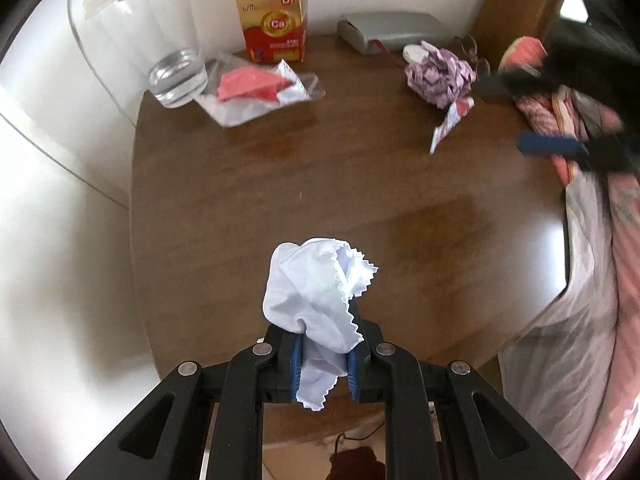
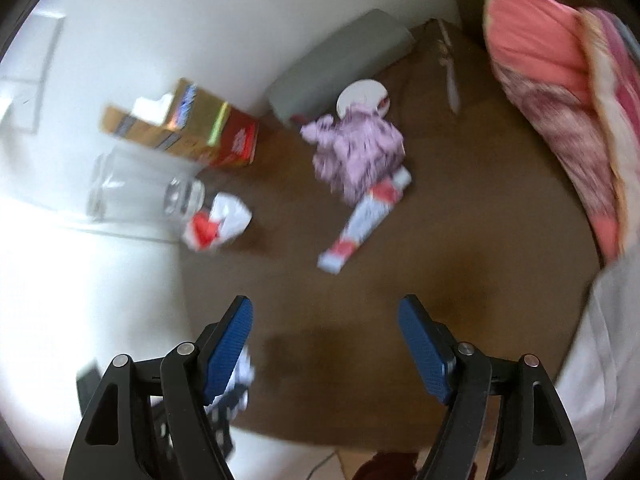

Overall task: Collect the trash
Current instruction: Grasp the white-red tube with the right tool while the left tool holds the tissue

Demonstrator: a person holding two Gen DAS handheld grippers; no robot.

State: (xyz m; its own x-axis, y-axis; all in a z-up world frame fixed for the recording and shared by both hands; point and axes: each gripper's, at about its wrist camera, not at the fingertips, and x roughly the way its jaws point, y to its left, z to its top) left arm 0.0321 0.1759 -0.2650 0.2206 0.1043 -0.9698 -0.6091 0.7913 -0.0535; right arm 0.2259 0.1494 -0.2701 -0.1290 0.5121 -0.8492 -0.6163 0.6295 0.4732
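The white crumpled cloth (image 1: pixel 316 300), pinked along its edges, is sitting pinched between the blue pads of the left gripper (image 1: pixel 322 364), which is closing narrowly on it above the near part of the brown table (image 1: pixel 360 200); a loose tail is hanging below the jaws. The right gripper (image 2: pixel 326 344) is standing wide with nothing between its pads, pointing down over the near middle of the table in its own view (that view is heavily blurred, so fine detail is unreliable). Other litter is lying farther off: a red-and-white wrapper (image 1: pixel 450 122) at the far right, partly under a crumpled lilac paper (image 1: pixel 438 76), and a clear packet with red contents (image 1: pixel 260 90) at the far left, just beside a glass (image 1: pixel 176 76). A gold and red box (image 1: pixel 272 12) and a grey case (image 1: pixel 392 32) are standing along the far edge, and pink bedding (image 1: pixel 588 216) is spilling along the right side. Risks, as judged: the cloth is being held by a fold only, so a quick swing could be pulling it free; a reach for the clear packet is risking a knock to the glass; a hasty grab at the wrapper could be dragging the lilac paper along with it.
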